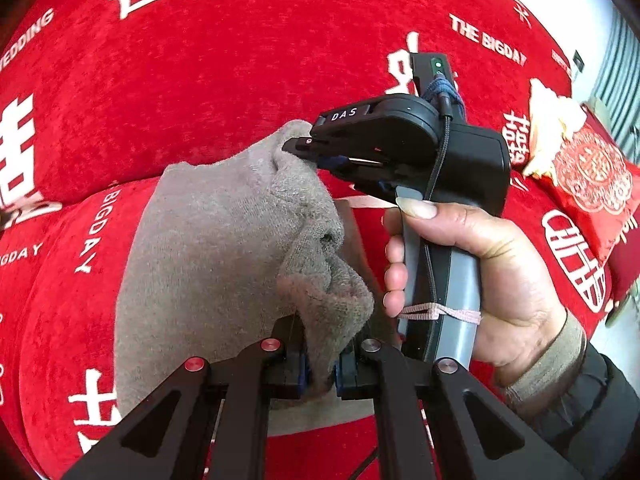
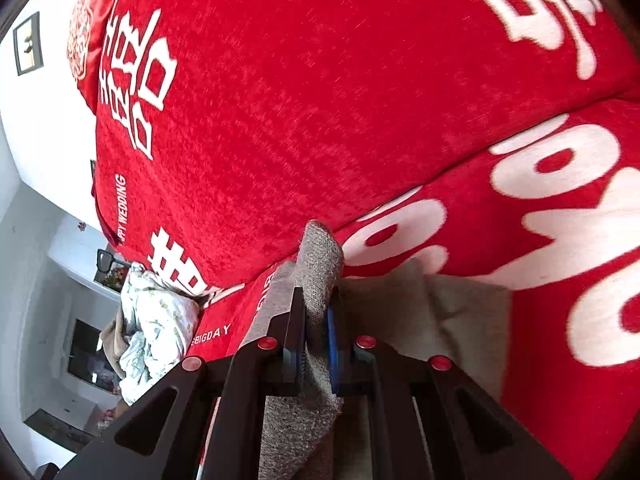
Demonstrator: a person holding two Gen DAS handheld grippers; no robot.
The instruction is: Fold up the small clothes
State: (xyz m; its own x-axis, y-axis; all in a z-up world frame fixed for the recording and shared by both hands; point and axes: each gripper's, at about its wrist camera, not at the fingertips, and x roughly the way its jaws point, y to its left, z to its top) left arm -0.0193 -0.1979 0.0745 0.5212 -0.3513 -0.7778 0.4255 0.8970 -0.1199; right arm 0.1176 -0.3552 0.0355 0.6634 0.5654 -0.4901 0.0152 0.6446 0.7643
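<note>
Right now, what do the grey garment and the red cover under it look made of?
Grey garment: soft knit, probably cotton or wool blend; fine ribbing and fuzzy edges show. Red cover: plush chenille or velvet, judging by its streaky sheen, with white printed lettering.

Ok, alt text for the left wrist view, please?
The left claw pinches a bunched edge of a grey knit garment lying on a red printed cover. The right claw, held in a hand, grips its far corner.
</note>
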